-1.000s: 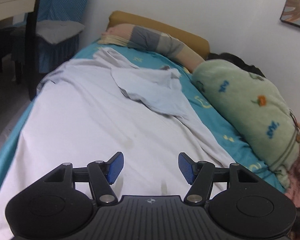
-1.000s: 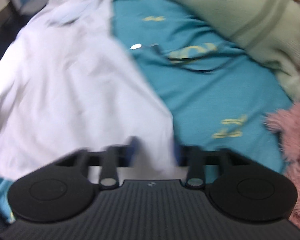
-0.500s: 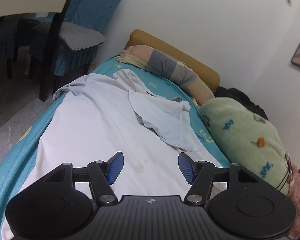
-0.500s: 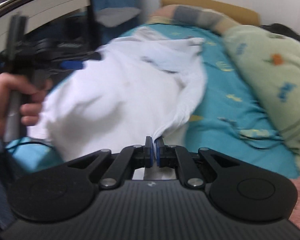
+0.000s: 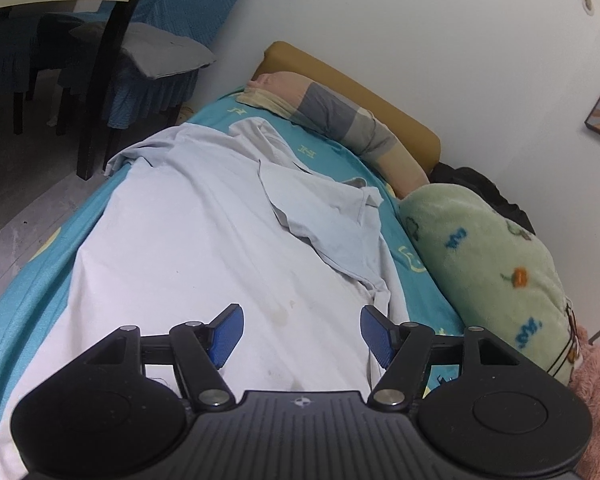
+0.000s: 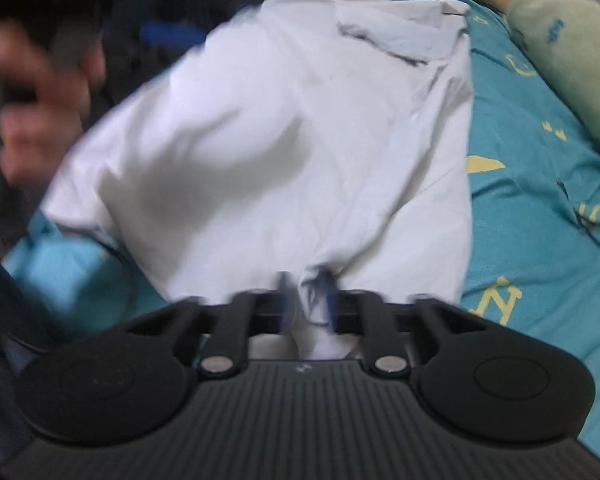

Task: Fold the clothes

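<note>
A white shirt [image 5: 204, 248] lies spread along the teal bed, one sleeve folded across its upper part. My left gripper [image 5: 302, 332] is open and empty, hovering above the shirt's lower part. In the blurred right wrist view the shirt [image 6: 300, 128] fills the middle. My right gripper [image 6: 306, 300] has a bunch of the shirt's hem between its fingers, which stand slightly apart. The person's hand holding the left gripper [image 6: 40, 92] shows at the left.
A green patterned blanket [image 5: 488, 272] lies along the bed's right side by the wall. A striped pillow [image 5: 340, 120] and brown headboard [image 5: 360, 92] are at the far end. A chair with blue covers [image 5: 148, 60] stands left of the bed. The teal sheet [image 6: 540, 184] lies bare to the right.
My right gripper's fingers, pinched tight on the hem before, now stand slightly apart with cloth bunched between them. It has swung to face the shirt. My left gripper has risen slightly, still open.
</note>
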The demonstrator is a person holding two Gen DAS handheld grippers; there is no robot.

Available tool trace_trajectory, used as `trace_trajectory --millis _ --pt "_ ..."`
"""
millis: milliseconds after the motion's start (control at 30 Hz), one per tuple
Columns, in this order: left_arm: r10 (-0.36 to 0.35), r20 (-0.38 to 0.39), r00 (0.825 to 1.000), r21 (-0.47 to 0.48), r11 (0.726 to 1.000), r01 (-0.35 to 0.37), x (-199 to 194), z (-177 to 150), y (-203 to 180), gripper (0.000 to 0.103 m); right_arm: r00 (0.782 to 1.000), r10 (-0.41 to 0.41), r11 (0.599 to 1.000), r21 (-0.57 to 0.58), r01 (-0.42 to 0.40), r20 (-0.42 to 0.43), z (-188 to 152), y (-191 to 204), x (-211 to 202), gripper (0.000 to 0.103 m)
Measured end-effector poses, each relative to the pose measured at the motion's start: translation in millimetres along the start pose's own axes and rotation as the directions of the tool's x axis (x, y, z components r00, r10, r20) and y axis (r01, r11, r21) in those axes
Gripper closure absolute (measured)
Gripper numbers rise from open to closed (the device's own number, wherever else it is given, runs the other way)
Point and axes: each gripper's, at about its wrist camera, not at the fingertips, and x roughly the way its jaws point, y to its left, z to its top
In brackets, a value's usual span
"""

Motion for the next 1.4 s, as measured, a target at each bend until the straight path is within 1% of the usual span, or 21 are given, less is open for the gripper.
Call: trace_trajectory --millis 33,67,200,300,367,467,667,767,833,867,900,933,1000,1033,1133,1167,1200,1233,1267,1333,1400 --pt "-0.004 -0.005 1.0 -0.004 1.0 0.004 2.4 -1.3 -0.2 0.033 0.999 0.017 0.999 0.029 -0.018 0.028 4.4 -4.0 -9.1 0.019" --pt "-0.01 -0.013 1.0 -0.013 1.0 0.01 5.4 -2.5 0.5 0.032 0.998 0.027 0.998 0.051 -0.031 0.063 9.3 -8.0 -18.0 0.014" --pt "-0.039 -0.054 0.998 -0.069 0.997 0.035 30.0 -4.0 3.5 0.031 0.985 -0.011 0.992 0.127 -0.012 0.175 25.1 -35.6 -39.4 0.015" --pt "-0.067 -0.089 0.994 -0.119 0.991 0.057 60.3 1.1 5.5 0.031 0.972 -0.065 0.977 0.214 0.016 0.224 26.4 -64.7 -32.6 0.015" --pt "-0.061 -0.09 0.994 -0.14 0.989 0.048 83.2 8.8 6.3 0.031 0.963 -0.101 0.965 0.26 0.034 0.251 25.7 -83.0 -25.2 0.015" --pt "-0.049 -0.067 0.997 -0.177 0.984 0.036 123.8 27.9 6.5 0.031 0.946 -0.15 0.958 0.279 0.067 0.289 22.5 -100.1 -16.2 0.015" --pt "0.02 -0.027 0.999 -0.175 0.984 -0.024 211.0 69.2 -6.9 0.036 0.933 -0.14 0.953 0.3 0.036 0.331 28.0 -121.6 6.4 0.015" --pt "0.067 -0.026 0.997 -0.169 0.983 -0.07 251.4 84.6 -11.2 0.052 0.939 -0.129 0.943 0.333 0.016 0.32 31.2 -134.8 22.4 0.015" --pt "0.1 -0.048 0.994 -0.148 0.983 -0.106 274.5 93.4 -14.7 0.077 0.943 -0.115 0.932 0.362 -0.006 0.312 32.8 -143.7 31.2 0.015" --pt "0.113 -0.047 0.992 -0.128 0.985 -0.119 282.7 99.2 -17.3 0.085 0.943 -0.111 0.928 0.371 -0.014 0.312 33.9 -147.4 35.0 0.015" --pt "0.122 -0.042 0.992 -0.101 0.987 -0.126 287.4 107.4 -21.2 0.101 0.943 -0.111 0.927 0.375 -0.017 0.315 35.1 -149.8 38.1 0.015" --pt "0.13 -0.039 0.991 -0.074 0.988 -0.132 291.2 116.4 -25.7 0.101 0.942 -0.112 0.927 0.375 -0.016 0.317 36.7 -151.8 40.8 0.015" --pt "0.212 0.0 0.977 0.014 0.977 -0.212 293.8 141.0 -38.4 0.101 0.94 -0.115 0.927 0.374 -0.015 0.322 40.7 -155.5 45.5 0.015" --pt "0.264 0.048 0.963 0.048 0.963 -0.267 292.6 155.2 -44.2 0.101 0.938 -0.116 0.927 0.375 -0.015 0.326 42.0 -156.8 47.5 0.015" --pt "0.379 0.156 0.912 0.057 0.919 -0.391 293.9 191.7 -47.1 0.101 0.943 -0.099 0.924 0.382 -0.032 0.319 43.3 -159.3 54.4 0.015" --pt "0.396 0.158 0.904 0.063 0.91 -0.41 297.4 199.5 -45.5 0.1 0.946 -0.088 0.924 0.381 -0.039 0.312 43.3 -159.9 57.0 0.015" --pt "0.397 0.126 0.909 0.068 0.911 -0.407 301.2 201.2 -42.0 0.096 0.948 -0.084 0.926 0.376 -0.039 0.306 42.5 -159.8 59.0 0.015" --pt "0.394 0.083 0.915 0.068 0.914 -0.4 304.4 200.9 -37.9 0.086 0.95 -0.085 0.928 0.37 -0.034 0.301 41.3 -159.5 60.6 0.015" --pt "0.387 0.058 0.92 0.062 0.919 -0.39 300.3 195.3 -35.6 0.082 0.951 -0.084 0.928 0.371 -0.034 0.298 41.1 -160.1 61.0 0.015" --pt "0.367 0.028 0.93 0.046 0.929 -0.368 283.7 178.3 -32.9 0.056 0.954 -0.078 0.924 0.38 -0.041 0.291 41.6 -162.7 60.3 0.015" --pt "0.321 -0.026 0.947 0.058 0.946 -0.319 254.6 151.3 -31.9 0.054 0.952 -0.063 0.919 0.389 -0.061 0.298 41.8 -165.0 56.9 0.015"
